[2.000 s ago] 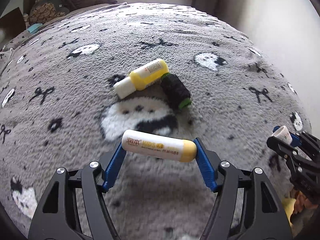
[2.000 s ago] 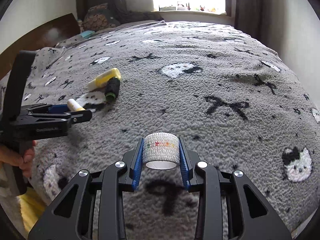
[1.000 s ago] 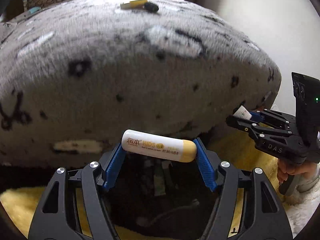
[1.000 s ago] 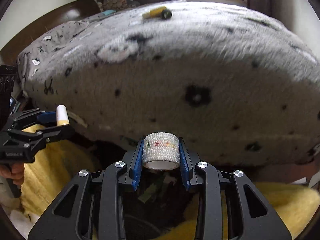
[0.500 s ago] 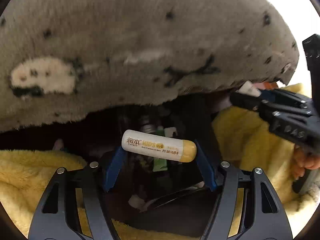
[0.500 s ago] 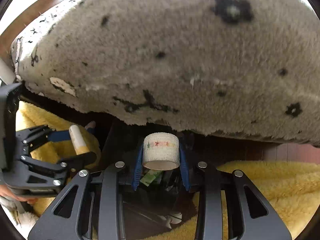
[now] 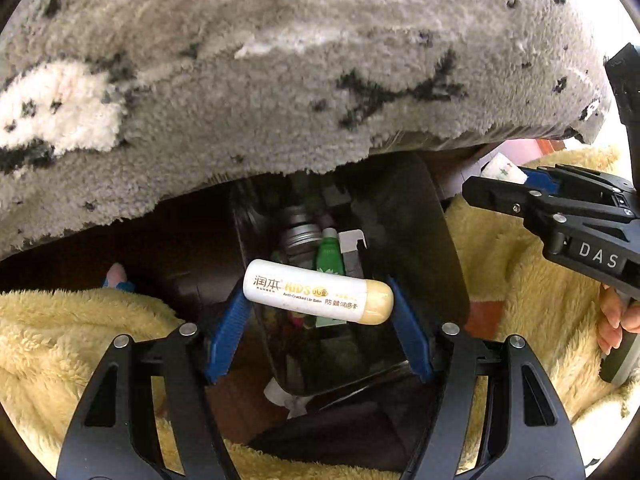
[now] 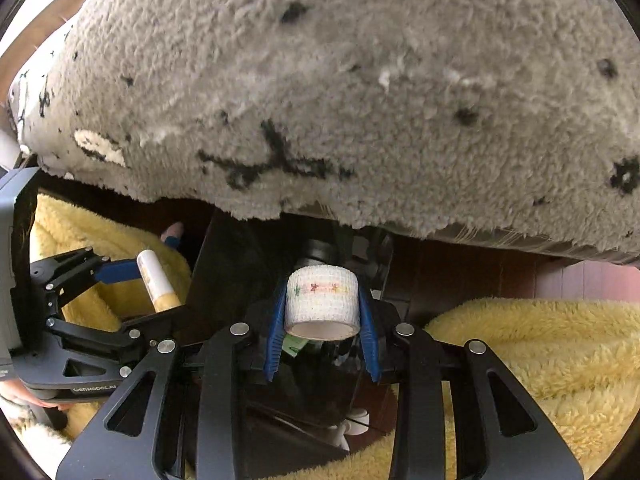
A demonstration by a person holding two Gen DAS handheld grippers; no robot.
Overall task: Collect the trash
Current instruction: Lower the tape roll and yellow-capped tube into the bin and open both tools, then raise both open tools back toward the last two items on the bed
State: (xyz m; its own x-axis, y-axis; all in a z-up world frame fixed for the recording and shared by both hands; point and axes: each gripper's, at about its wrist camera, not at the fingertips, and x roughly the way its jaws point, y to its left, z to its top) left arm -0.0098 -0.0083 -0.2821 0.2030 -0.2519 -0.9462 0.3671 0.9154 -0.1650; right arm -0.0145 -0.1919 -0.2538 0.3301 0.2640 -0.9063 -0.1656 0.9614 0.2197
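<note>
A thick grey fleece blanket with black bow marks and white cat-face patches (image 7: pixel 280 80) fills the upper half of both wrist views, its ragged lower edge hanging over the side of the bed. Below that edge lies a dark gap, and in it stands a black plastic trash bin (image 7: pixel 436 248) with its mouth open toward the cameras; inside it show a silver-capped container (image 7: pixel 298 232), a small green tube (image 7: pixel 330 254) and scraps of white paper. A fluffy yellow rug (image 7: pixel 60 344) spreads on the floor on both sides of the bin, and a strip of pinkish floor shows at the far right of the right wrist view. The left gripper (image 7: pixel 318 312) holds a white cylindrical lip-balm tube with a pale yellow cap (image 7: pixel 316 292) endwise between its blue pads, the tube lying crosswise just over the bin's mouth. The right gripper (image 8: pixel 322 320) is closed to a narrow span on a white roll of bandage tape with small coloured stars (image 8: pixel 322 300) — it too hangs over the bin's opening. Fingers of a hand (image 7: pixel 612 316) grasp the right gripper's handle at the edge of the left wrist view.
</note>
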